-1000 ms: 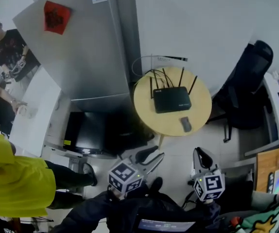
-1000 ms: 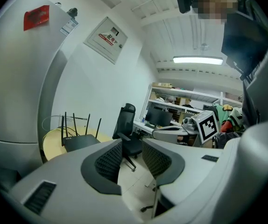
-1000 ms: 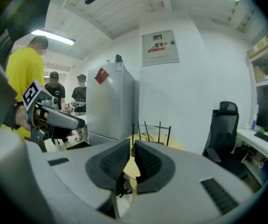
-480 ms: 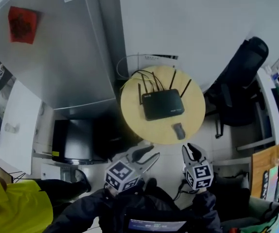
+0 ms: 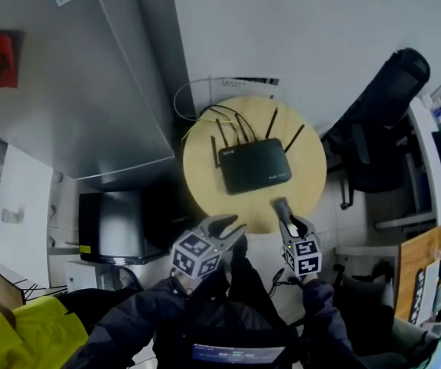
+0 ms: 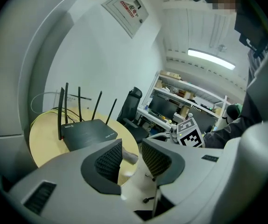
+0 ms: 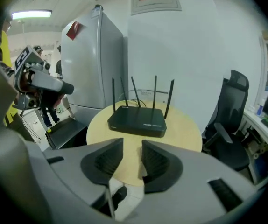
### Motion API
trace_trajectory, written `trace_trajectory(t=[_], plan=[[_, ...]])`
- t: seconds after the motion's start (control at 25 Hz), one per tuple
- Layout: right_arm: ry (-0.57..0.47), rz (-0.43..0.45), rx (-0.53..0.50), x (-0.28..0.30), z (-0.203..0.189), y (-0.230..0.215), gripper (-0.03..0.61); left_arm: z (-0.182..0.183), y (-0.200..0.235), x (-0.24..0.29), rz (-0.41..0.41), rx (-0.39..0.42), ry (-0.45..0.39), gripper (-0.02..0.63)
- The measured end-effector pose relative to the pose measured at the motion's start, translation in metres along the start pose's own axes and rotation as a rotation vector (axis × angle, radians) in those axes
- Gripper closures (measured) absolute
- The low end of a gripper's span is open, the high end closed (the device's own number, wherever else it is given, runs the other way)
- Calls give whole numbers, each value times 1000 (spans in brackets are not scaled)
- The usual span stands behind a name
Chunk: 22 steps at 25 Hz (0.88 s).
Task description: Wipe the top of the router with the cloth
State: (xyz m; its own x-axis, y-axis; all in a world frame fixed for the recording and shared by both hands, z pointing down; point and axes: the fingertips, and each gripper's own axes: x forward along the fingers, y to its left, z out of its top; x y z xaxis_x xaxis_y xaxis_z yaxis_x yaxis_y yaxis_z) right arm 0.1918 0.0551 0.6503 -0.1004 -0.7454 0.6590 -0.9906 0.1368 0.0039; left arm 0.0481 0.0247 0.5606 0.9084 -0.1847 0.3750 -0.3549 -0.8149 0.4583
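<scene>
A black router (image 5: 253, 166) with several upright antennas lies flat on the round yellow table (image 5: 205, 194); both gripper views show it too, router (image 6: 88, 132) and router (image 7: 137, 121). The small grey cloth (image 5: 280, 204) lies near the table's front edge, and shows as a pale scrap, the cloth (image 6: 128, 157), through the left jaws' gap. My right gripper (image 5: 288, 220) hangs just at the cloth's near side. Its jaws have just been opening and stand open, pressing on nothing. My left gripper (image 5: 227, 223) is open and empty at the table's front left edge.
A tall silver fridge (image 5: 74, 91) stands left of the table, with a low dark cabinet (image 5: 121, 225) beside it. A black office chair (image 5: 382, 129) is at the right. Cables (image 5: 205, 114) loop behind the router. A person in yellow (image 5: 28, 333) is at bottom left.
Both grippers have come forward and down to the table's front edge. The right jaws have spread wider. The right gripper now reaches the cloth.
</scene>
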Motion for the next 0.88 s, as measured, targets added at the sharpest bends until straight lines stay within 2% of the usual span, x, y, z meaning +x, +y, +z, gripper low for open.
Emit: trace_trajectory(t=[0.12,0.36,0.56,0.76,0.88], plan=[[45,14,-8,31,-13,-12,396,-4,16,17,17,-13,37,485],[140,27,-31,77,-44,-32,391,-17,37,43,54,-39,108,485],[228,50,-37,99,-76,-42,391,-17,44,54,77,-66,124,485],[222,51,-59,104,-81,-45,391,-12,54,59,108,-87,114,485],[222,39,-69,105,-81,-46,416,-11,59,63,113,-92,114,485]])
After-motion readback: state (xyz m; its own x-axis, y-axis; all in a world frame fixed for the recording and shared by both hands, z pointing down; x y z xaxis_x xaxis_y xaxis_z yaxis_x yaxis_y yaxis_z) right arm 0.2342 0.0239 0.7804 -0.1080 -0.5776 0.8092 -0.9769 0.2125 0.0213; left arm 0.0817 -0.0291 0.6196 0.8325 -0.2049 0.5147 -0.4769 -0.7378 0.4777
